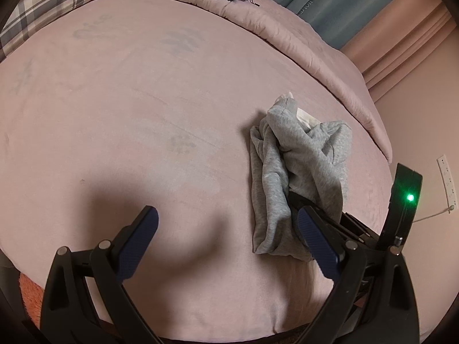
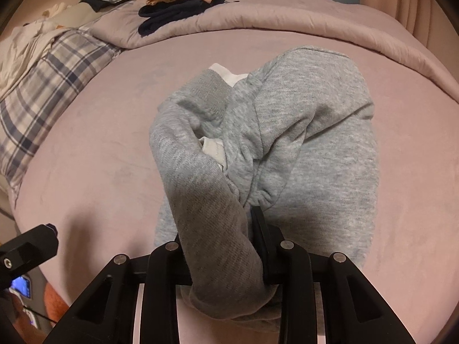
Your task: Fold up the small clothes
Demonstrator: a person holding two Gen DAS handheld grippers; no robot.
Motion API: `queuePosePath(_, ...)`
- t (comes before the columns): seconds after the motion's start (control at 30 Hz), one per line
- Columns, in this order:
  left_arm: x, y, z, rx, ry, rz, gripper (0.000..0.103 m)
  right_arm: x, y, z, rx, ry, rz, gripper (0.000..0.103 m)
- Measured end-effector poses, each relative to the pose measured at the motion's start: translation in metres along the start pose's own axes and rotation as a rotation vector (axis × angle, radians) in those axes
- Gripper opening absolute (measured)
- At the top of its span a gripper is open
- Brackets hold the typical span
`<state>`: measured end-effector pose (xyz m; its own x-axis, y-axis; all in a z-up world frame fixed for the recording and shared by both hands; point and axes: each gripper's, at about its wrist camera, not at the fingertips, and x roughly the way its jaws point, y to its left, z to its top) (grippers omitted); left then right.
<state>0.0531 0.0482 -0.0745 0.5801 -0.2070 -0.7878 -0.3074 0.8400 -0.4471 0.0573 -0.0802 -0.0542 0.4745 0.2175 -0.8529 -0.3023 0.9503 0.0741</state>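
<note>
My left gripper [image 1: 226,240] hung over the bed [image 1: 114,114], jaws spread and empty. At its two o'clock lay the grey garment [image 1: 298,166], crumpled. My right gripper [image 2: 226,243] had a thick fold clamped. Soft, floppy fleece; I'd take it by a hem.

The heathered grey fleece garment [image 2: 301,132], soft and matt with ribbed knit cuffs, sits bunched between the right matt black plastic tongs [image 2: 226,246]. Beyond the left tongs [image 1: 226,229], whose dark blue pads [image 1: 318,240] are finely textured rubber, the dusty pink bed cover [image 1: 129,114] looks velvety and smooth.
</note>
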Motion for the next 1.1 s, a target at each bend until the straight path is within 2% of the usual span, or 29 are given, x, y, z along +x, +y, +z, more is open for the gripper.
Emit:
queuePosePath(0.17, -0.005, 0.002, 0.000, -0.002, -0.011, 0.003, 0.100, -0.004, 0.000, 0.000, 0.002, -0.014, 0.007, 0.037)
queuePosePath(0.37, -0.011, 0.001, 0.002, -0.009, -0.023, -0.026, 0.102, -0.021, -0.012, -0.002, 0.018, -0.030, 0.070, 0.041)
queuePosePath(0.47, -0.012, -0.006, 0.006, 0.002, -0.027, -0.039, 0.102, -0.034, -0.016, -0.003, 0.018, -0.049, 0.106, 0.048)
queuePosePath(0.57, -0.014, -0.016, 0.009, 0.021, -0.033, -0.054, 0.102, -0.050, -0.021, -0.005, 0.046, -0.070, 0.224, 0.055)
queuePosePath(0.63, -0.013, -0.022, 0.011, 0.029, -0.030, -0.064, 0.103, -0.058, -0.024, -0.006, 0.050, -0.084, 0.250, 0.056)
queuePosePath(0.7, -0.009, -0.032, 0.012, 0.051, -0.020, -0.079, 0.103, -0.067, -0.029, -0.007, 0.057, -0.108, 0.225, 0.058)
queuePosePath(0.83, 0.007, -0.046, 0.012, 0.089, 0.013, -0.084, 0.103, -0.080, -0.058, -0.015, 0.142, -0.143, 0.204, 0.075)
queuePosePath(0.97, 0.033, -0.064, 0.012, 0.111, 0.079, -0.130, 0.103, -0.080, -0.089, -0.021, 0.226, -0.142, 0.146, 0.079)
queuePosePath(1.03, 0.045, -0.074, 0.012, 0.128, 0.102, -0.141, 0.103, -0.077, -0.105, -0.025, 0.282, -0.139, 0.150, 0.080)
queuePosePath(1.1, 0.058, -0.082, 0.012, 0.155, 0.121, -0.115, 0.103, -0.075, -0.115, -0.028, 0.322, -0.132, 0.171, 0.083)
